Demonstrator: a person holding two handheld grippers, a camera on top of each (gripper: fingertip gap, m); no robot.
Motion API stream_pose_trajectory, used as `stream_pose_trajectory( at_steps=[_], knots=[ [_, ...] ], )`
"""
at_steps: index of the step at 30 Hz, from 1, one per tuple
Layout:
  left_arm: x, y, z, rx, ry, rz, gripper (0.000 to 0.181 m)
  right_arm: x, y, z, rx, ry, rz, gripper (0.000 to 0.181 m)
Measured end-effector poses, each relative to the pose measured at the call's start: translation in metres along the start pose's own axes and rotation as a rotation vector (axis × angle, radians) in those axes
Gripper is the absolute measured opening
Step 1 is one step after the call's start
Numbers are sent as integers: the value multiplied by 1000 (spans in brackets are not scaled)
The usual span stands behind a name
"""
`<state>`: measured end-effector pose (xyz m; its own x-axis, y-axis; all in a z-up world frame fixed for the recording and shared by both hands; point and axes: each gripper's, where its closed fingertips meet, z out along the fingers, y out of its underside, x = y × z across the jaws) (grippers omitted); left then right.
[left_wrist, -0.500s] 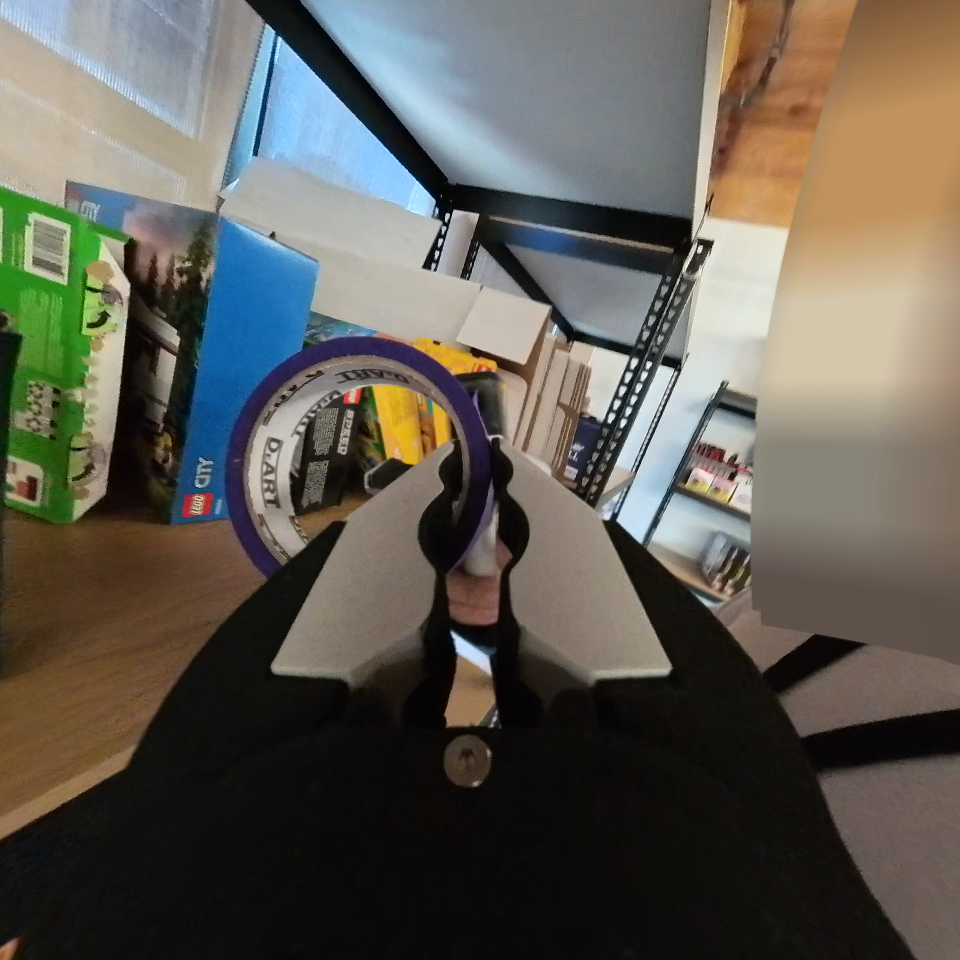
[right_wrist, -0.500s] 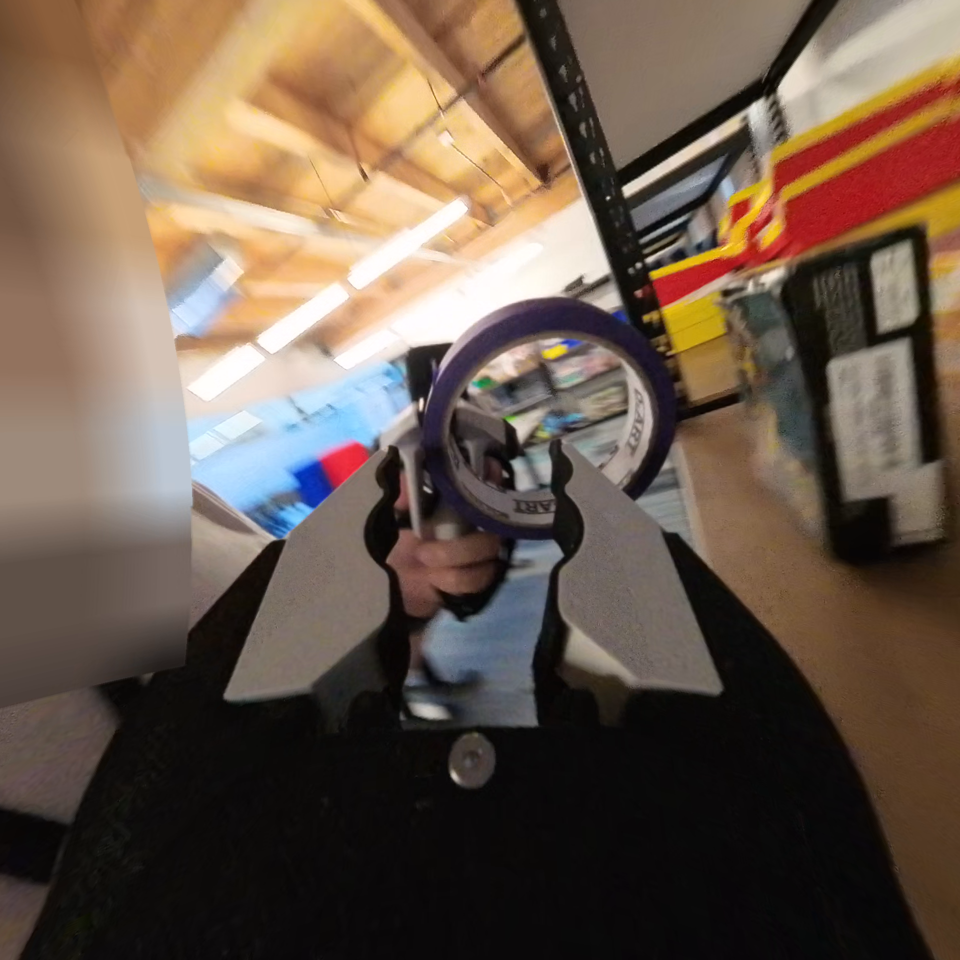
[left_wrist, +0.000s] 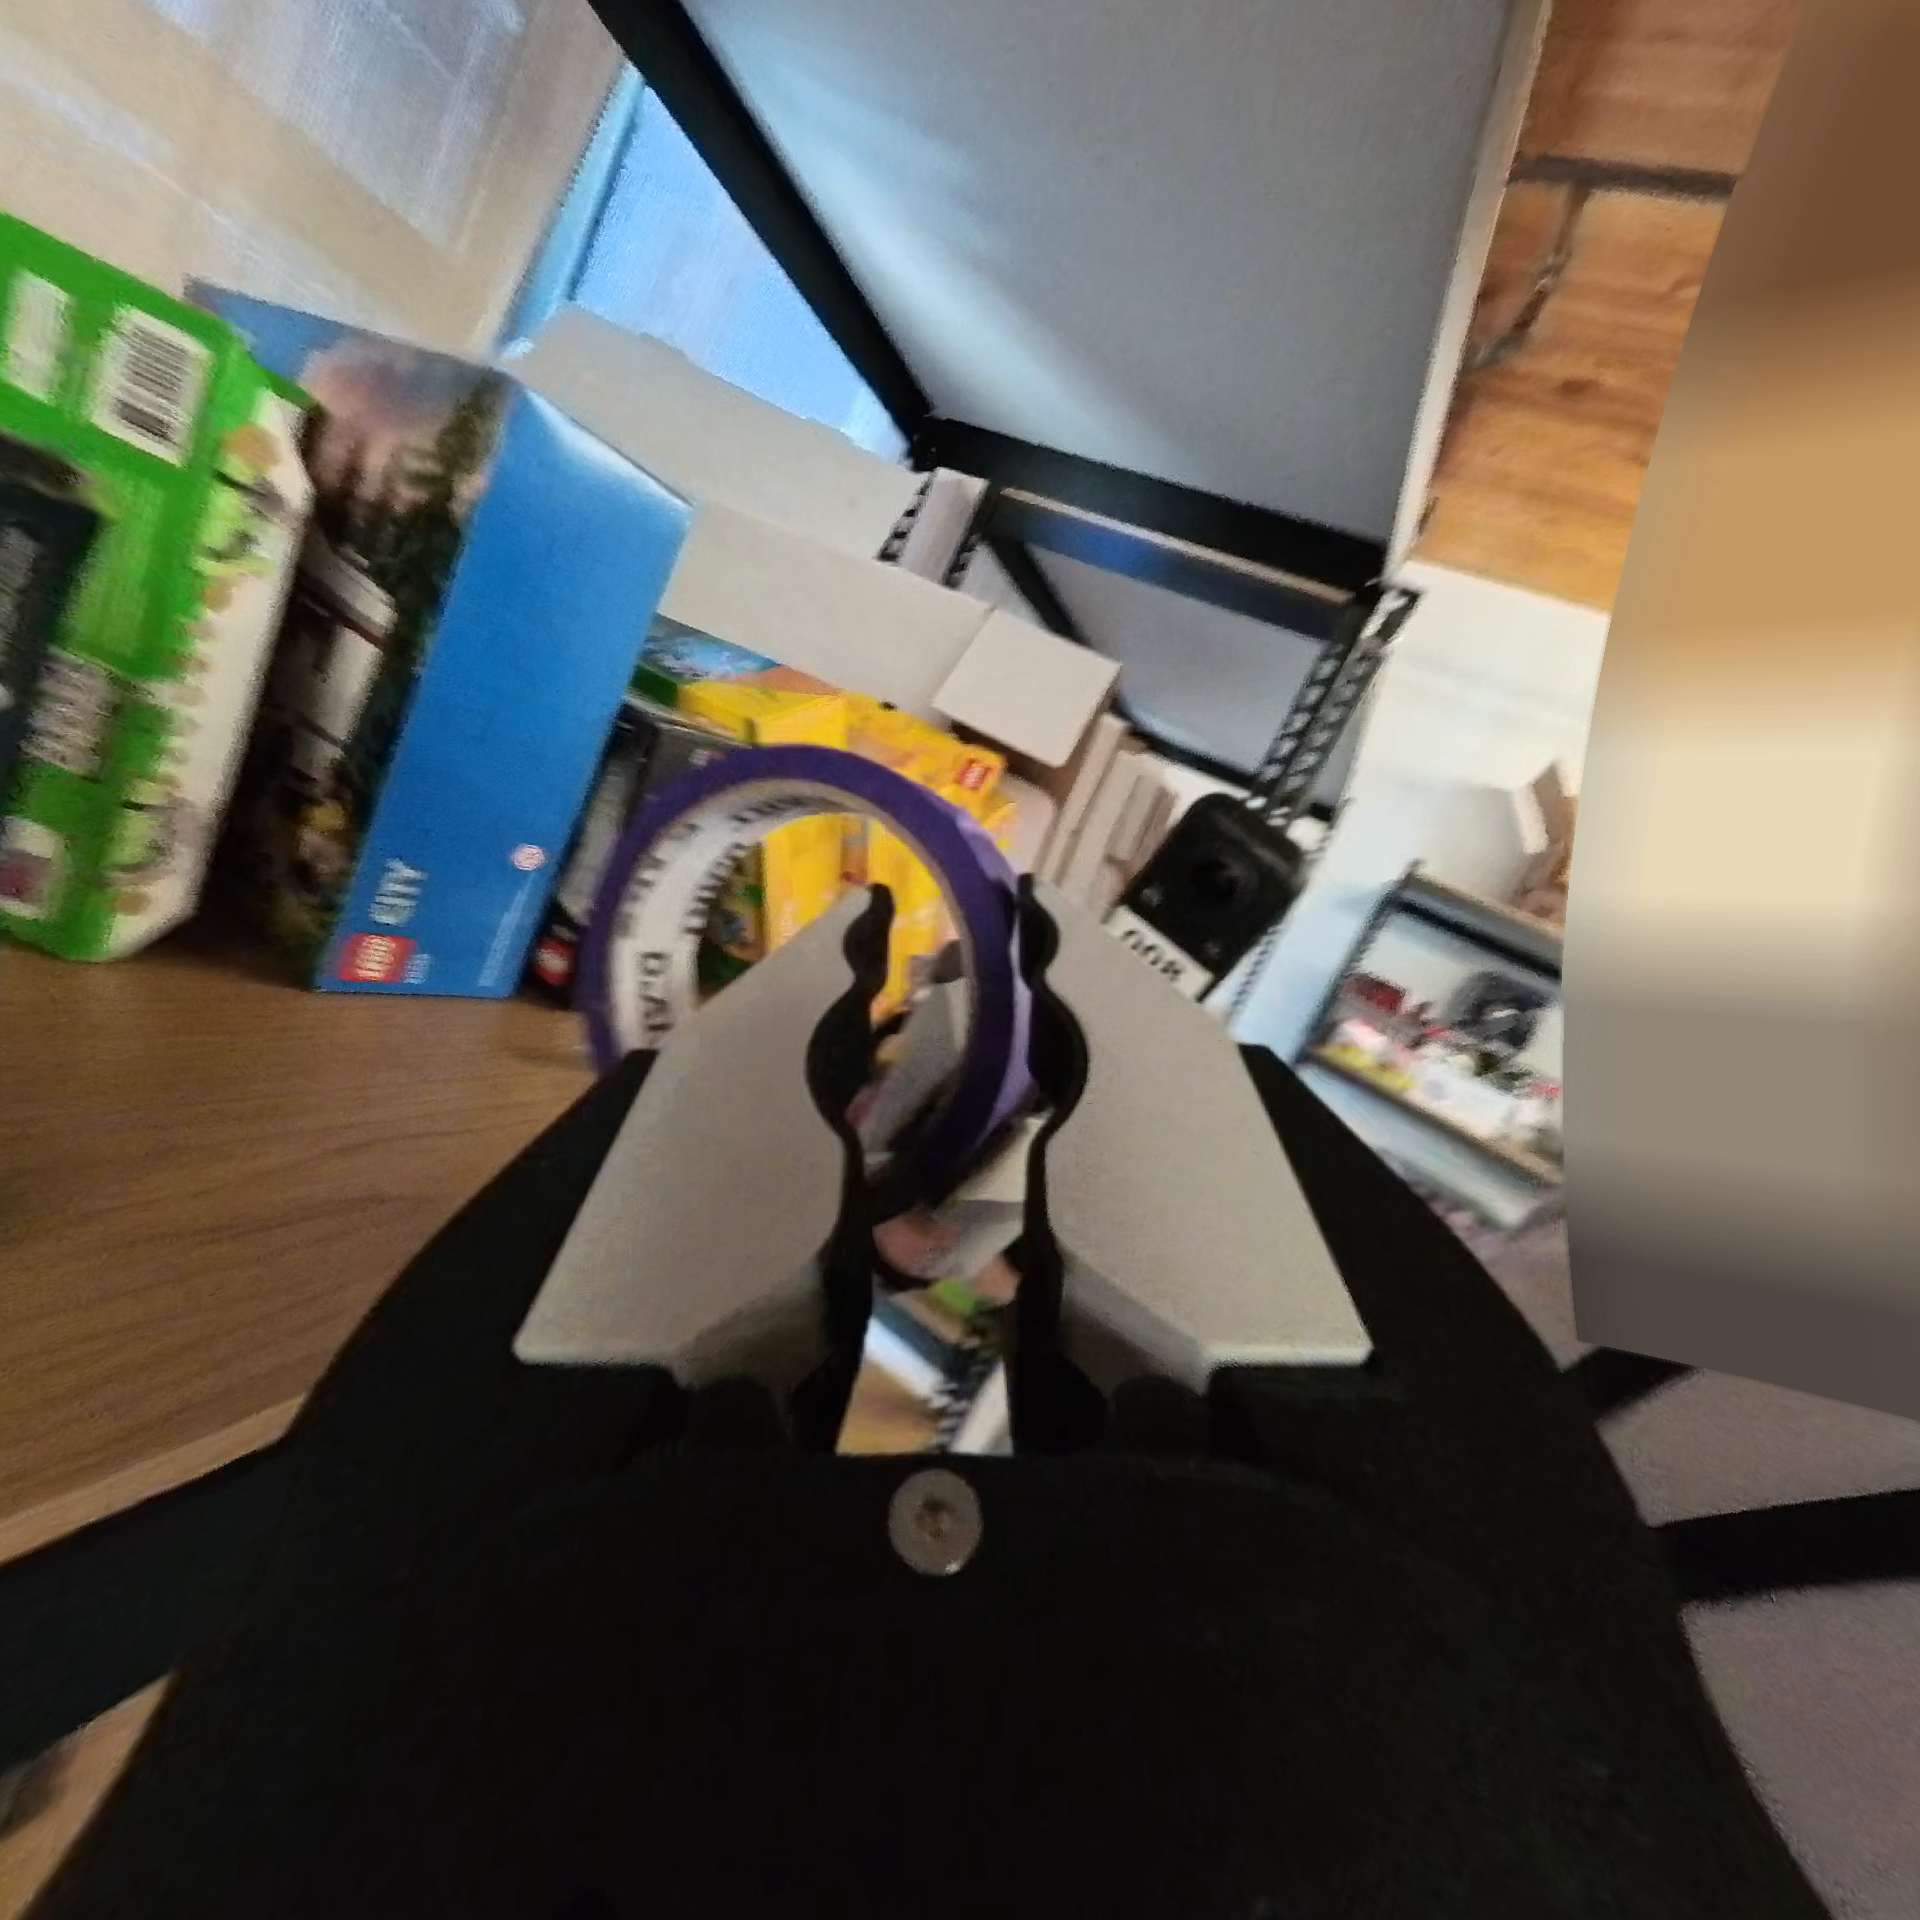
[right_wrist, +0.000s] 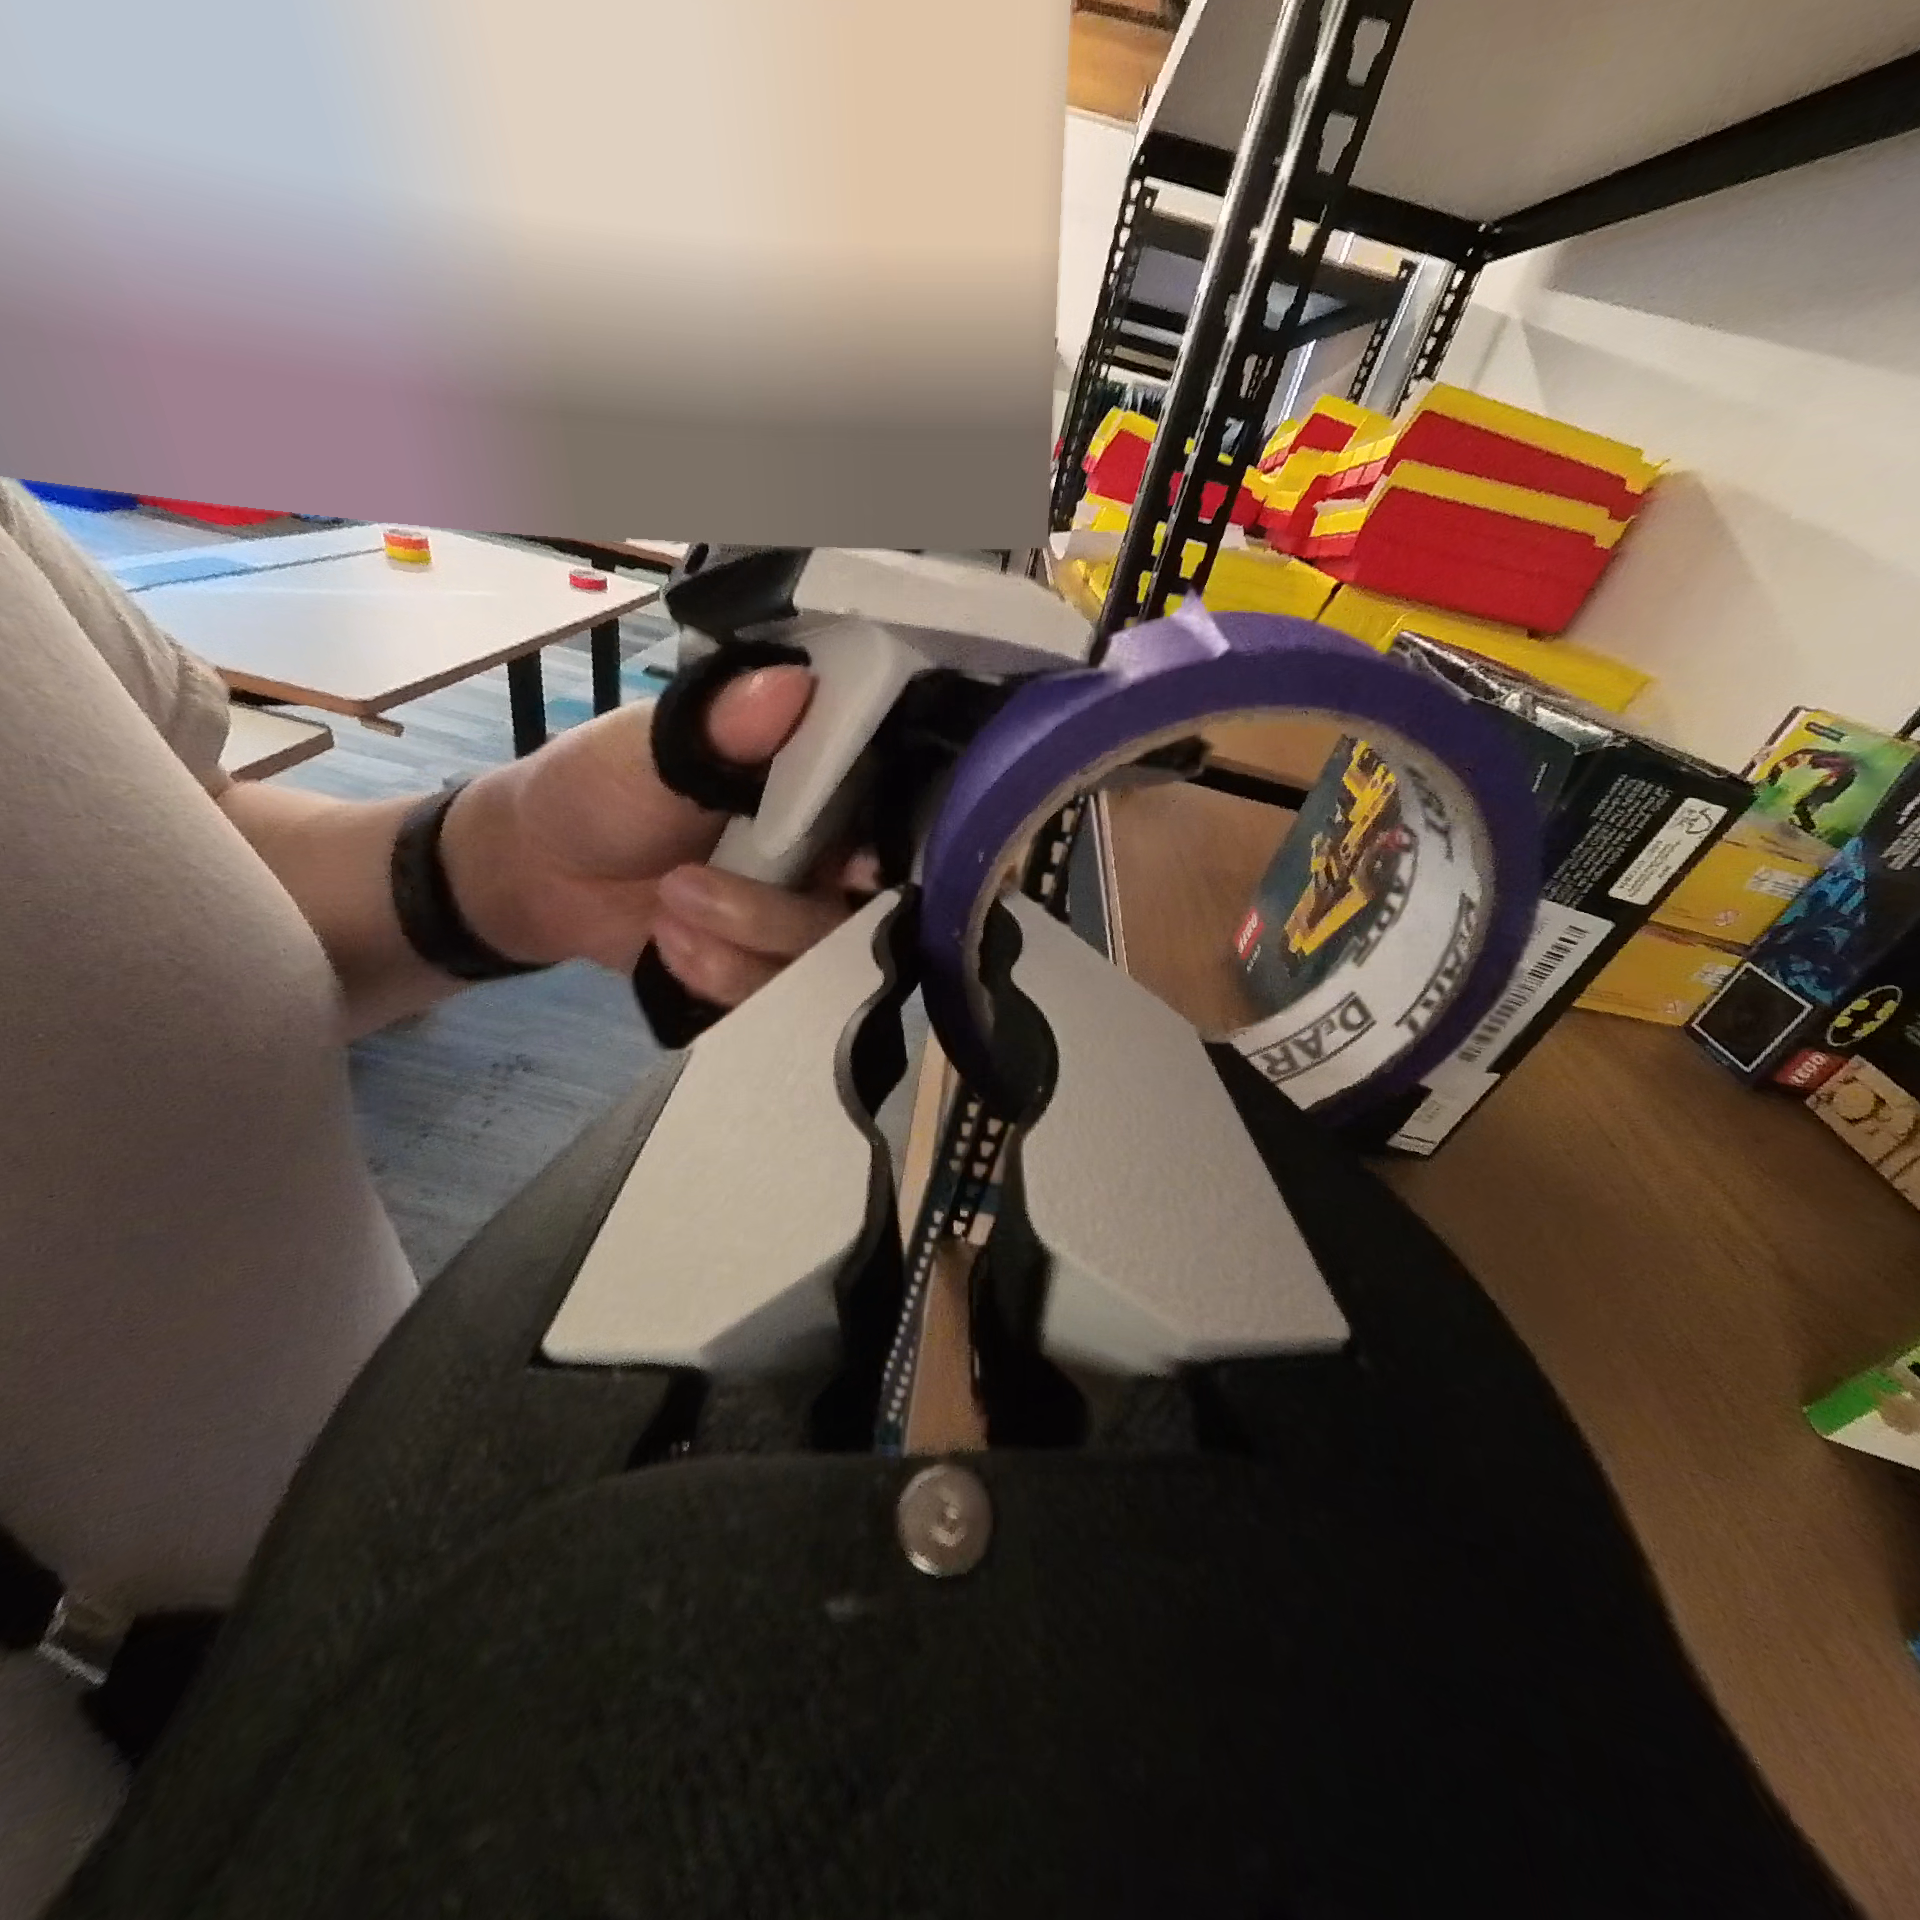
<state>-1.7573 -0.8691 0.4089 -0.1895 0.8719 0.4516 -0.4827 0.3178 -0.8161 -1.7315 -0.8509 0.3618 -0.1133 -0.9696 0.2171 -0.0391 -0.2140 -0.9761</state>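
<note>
A purple tape roll (left_wrist: 790, 767) with a white printed core hangs in the air above a wooden shelf board (left_wrist: 208, 1143). My left gripper (left_wrist: 954, 894) stands open; the roll's rim passes between its fingers, close to the right one. In the right wrist view my right gripper (right_wrist: 956, 914) is shut on the lower left rim of the tape roll (right_wrist: 1247, 665). The left gripper (right_wrist: 862, 686), held by a hand (right_wrist: 582, 831), sits at the roll's upper left edge; its fingertips are hidden there.
Green (left_wrist: 104, 623), blue (left_wrist: 499, 727) and yellow toy boxes stand at the back of the shelf. A black box (right_wrist: 1621, 831) and red-and-yellow bins (right_wrist: 1455, 499) line the board (right_wrist: 1662, 1299). A black shelf upright (right_wrist: 1226, 364) rises behind the tape. A white table (right_wrist: 364, 613) stands beyond.
My left gripper's jaws have spread apart from the tape rim. My right gripper, open around the roll before, has shut on it. Both views have swung toward the shelf.
</note>
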Motion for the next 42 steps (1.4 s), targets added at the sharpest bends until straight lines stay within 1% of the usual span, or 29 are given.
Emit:
stream_pose_trajectory(
  at_steps=[2, 4, 6, 7, 8, 9, 10, 12, 14, 17, 20, 23, 26, 29, 31, 35, 37, 40, 42],
  knots=[
    [-8, -8, -10, -16, -75, 144, 27, -1, 2, -5, -38, -11, -20, 8],
    [-9, -16, -20, -60, -129, 368, 28, -4, 6, -10, -90, -36, -37, 8],
    [-4, -14, -22, -160, -143, 591, 36, -7, 9, -13, -129, -52, -70, 8],
    [-2, -10, -20, -223, -140, 672, 40, -8, 10, -14, -148, -53, -90, 8],
    [2, -6, -18, -284, -118, 724, 39, -8, 11, -14, -164, -50, -107, 8],
    [7, -3, -15, -328, -87, 756, 33, -7, 11, -15, -175, -46, -122, 9],
    [11, -4, -13, -343, -68, 784, 25, -7, 11, -15, -185, -43, -137, 9],
    [16, -9, -10, -358, -40, 843, 20, -6, 11, -17, -207, -31, -168, 8],
    [18, -6, -9, -424, -15, 883, 24, -6, 13, -19, -231, -24, -196, 8],
    [18, -1, -7, -513, 2, 963, 24, -9, 18, -20, -274, -35, -235, 9],
    [16, 10, -7, -628, 45, 957, 20, -8, 20, -20, -297, -25, -268, 9],
    [13, 9, -4, -643, 39, 949, 17, -8, 19, -22, -302, -23, -266, 9],
    [12, 11, -4, -646, 40, 984, 9, -5, 20, -23, -313, -12, -263, 9],
    [12, 12, -4, -645, 38, 1007, 7, -5, 19, -24, -304, -26, -229, 9],
    [11, 10, -4, -640, 33, 1014, 0, -5, 18, -23, -296, -30, -221, 8],
    [7, 8, -4, -648, 11, 1064, 0, -3, 18, -20, -291, -34, -186, 9],
    [5, 6, -4, -646, -16, 1100, 0, -2, 18, -19, -281, -45, -118, 9],
    [1, 2, -3, -640, -67, 1167, 0, -4, 13, -15, -233, -95, 50, 8],
    [0, -1, -3, -632, -93, 1174, 0, -3, 11, -13, -203, -114, 154, 9]
  ],
)
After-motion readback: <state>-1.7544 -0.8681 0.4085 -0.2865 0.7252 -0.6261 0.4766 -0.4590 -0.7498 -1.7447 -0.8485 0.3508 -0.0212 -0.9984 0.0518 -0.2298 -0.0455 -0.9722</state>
